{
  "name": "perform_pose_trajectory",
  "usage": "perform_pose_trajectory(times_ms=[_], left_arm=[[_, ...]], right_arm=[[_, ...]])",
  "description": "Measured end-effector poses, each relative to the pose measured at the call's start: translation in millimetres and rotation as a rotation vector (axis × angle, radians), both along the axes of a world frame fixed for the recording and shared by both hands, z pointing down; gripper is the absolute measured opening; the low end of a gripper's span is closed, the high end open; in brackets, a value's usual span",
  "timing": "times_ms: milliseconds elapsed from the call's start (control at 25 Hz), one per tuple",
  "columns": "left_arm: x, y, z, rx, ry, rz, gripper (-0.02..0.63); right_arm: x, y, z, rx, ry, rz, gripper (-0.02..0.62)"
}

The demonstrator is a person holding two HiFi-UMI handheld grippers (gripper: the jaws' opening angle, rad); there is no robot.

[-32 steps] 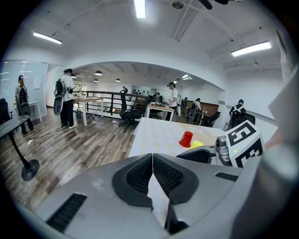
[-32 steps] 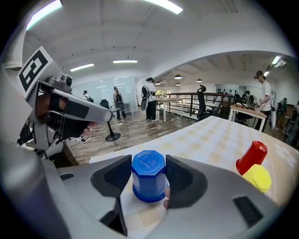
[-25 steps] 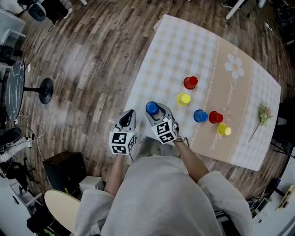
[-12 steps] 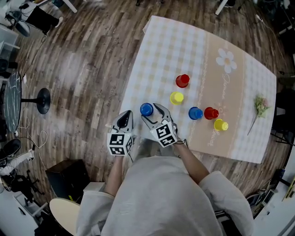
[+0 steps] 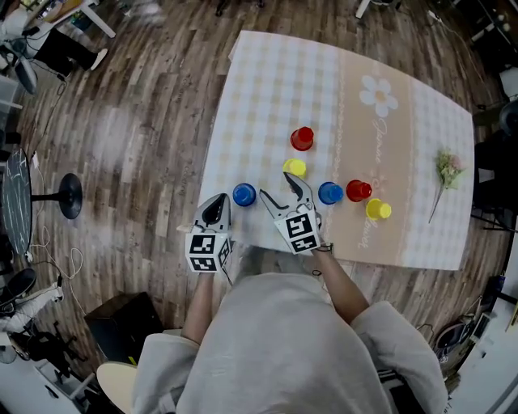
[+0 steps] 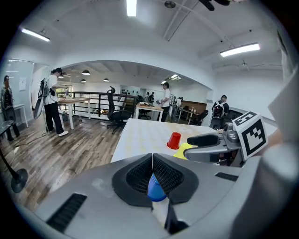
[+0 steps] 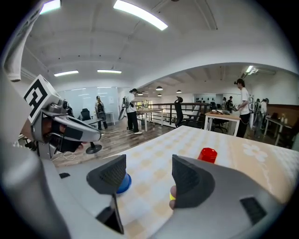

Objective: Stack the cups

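Cups are sitting scattered on the checked tablecloth (image 5: 267,81) in the head view: a blue cup (image 5: 244,194) just beside the left gripper (image 5: 216,202), a yellow cup (image 5: 295,167) by the right gripper (image 5: 277,186). In the left gripper view, the jaws are pressing together, with the blue cup showing just beyond them. In the right gripper view, the jaws are standing spread with nothing between them, and a red cup (image 7: 208,155) is sitting ahead.

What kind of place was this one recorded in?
Probably an open-plan office or lab: desks, an office chair and people standing at work, a wood-look floor, long ceiling lights. The plastic cups sit on a checked tablecloth.
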State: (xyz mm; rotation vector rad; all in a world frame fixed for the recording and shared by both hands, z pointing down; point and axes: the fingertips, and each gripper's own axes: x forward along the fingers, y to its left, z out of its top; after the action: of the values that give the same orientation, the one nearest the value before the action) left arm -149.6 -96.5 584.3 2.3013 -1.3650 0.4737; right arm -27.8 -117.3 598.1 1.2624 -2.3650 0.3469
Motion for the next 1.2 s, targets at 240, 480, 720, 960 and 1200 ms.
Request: perform_pose_trajectory(times_ms=[240,480,720,960,1200], left_arm=[[9.2,-3.9,-0.8,0.0,0.006,0.026,0.014],[12.2,-4.7,-0.9,-0.003,0.005,0.037,0.014],[8.0,-5.0,0.1,-0.005,0.004,0.029,0.014],[1.2,-3.3,0.7,-0.012,0.004,0.015,0.014],[-2.0,-2.0,3.4,-0.015,0.004,0.011,0.014]], right_arm=[[47.1,-17.2,-5.0,0.013,0.002,0.145,0.301],[68.8,-30.3,4.9,-0.012,0.006,0.223,0.299],[73.7,-39.8,29.6,-0.07,0.016,0.255,0.294],[74.9,-42.5,48.5,-0.113,0.044,0.271,0.284],[78.2,-44.3,59.6,-0.136,0.064,0.292,0.229]])
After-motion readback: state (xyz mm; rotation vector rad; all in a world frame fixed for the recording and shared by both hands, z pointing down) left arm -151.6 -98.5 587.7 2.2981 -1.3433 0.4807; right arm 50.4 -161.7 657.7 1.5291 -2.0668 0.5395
